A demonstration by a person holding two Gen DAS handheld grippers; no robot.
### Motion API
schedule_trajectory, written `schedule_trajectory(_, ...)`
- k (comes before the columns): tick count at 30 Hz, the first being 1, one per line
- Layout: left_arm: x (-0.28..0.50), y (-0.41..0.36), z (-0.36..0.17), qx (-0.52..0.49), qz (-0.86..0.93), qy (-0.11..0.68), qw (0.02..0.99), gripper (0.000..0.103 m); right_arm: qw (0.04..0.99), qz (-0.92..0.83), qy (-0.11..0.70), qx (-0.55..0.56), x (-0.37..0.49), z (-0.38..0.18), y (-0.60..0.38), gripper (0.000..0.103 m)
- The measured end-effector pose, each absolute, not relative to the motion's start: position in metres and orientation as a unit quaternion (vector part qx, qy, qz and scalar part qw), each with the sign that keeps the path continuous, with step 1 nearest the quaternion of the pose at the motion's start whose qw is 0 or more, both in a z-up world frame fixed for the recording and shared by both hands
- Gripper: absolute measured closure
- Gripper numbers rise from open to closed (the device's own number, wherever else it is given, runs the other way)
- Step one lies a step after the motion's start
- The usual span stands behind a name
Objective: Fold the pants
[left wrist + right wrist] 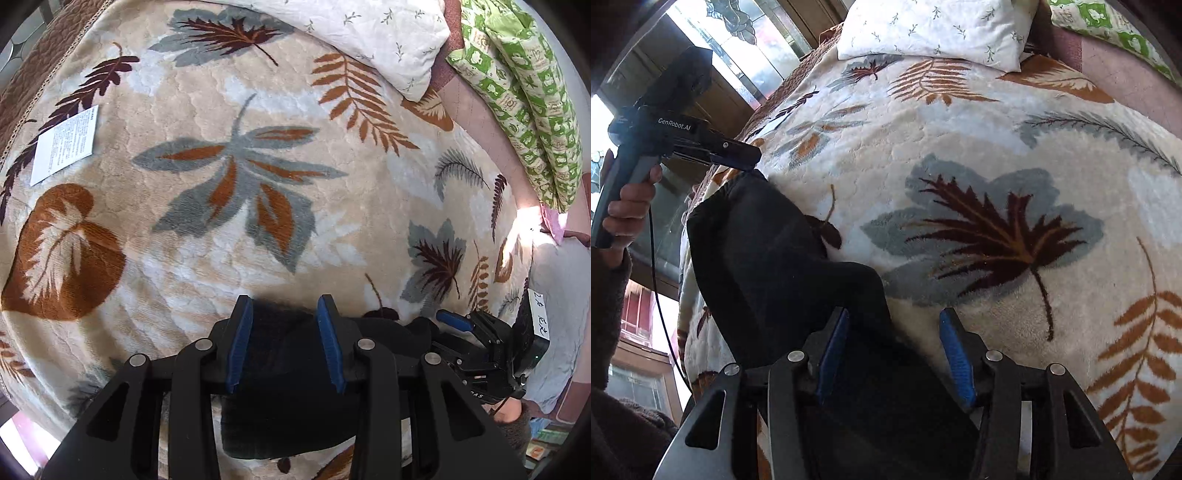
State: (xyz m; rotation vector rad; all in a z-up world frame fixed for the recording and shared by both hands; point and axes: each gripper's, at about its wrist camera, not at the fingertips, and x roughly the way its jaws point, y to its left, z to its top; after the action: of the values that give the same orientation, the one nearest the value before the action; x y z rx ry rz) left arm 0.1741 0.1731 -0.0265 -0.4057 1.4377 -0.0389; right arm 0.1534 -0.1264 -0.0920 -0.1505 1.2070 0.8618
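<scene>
Black pants (288, 398) lie bunched at the near edge of a bed covered by a cream leaf-print blanket (236, 206). In the left wrist view my left gripper (285, 306) is open, its blue pads astride the top of the pants. My right gripper shows at the right of that view (458, 325). In the right wrist view the pants (768, 266) run from the lower middle up to the left. My right gripper (894, 317) is open over their near end. My left gripper (746, 158) is at their far end, its fingertips hidden.
A white sheet of paper (64, 144) lies on the blanket at the left. A white pillow (354, 33) and a green patterned pillow (524, 107) sit at the head of the bed. A window and cabinet (713, 66) stand beyond the bed's left edge.
</scene>
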Motion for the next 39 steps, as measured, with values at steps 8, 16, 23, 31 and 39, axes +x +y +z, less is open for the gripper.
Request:
schedule_trajectory(8,0.168,0.177,-0.045,-0.162,-0.026,0.686,0.709,0.067,0.715,0.412,0.561,-0.067,0.158,-0.090,-0.124,0.055)
schedule_trajectory(16,0.153,0.157,-0.044,-0.156,-0.072,0.679,0.714,0.064,0.707,0.422,0.563,-0.069,0.154,-0.089,-0.122,0.076)
schedule_trajectory(23,0.136,0.149,-0.024,-0.131,-0.054,0.637,0.758,0.079,0.740,0.398,0.516,-0.167,0.132,-0.073,-0.101,0.097)
schedule_trajectory(31,0.139,0.135,-0.058,-0.041,-0.001,0.651,0.758,0.079,0.783,0.349,0.491,-0.151,0.148,-0.067,-0.119,0.097)
schedule_trajectory(39,0.133,0.164,-0.042,-0.116,-0.019,0.640,0.759,0.077,0.788,0.320,0.512,-0.118,0.152,-0.086,-0.117,0.086)
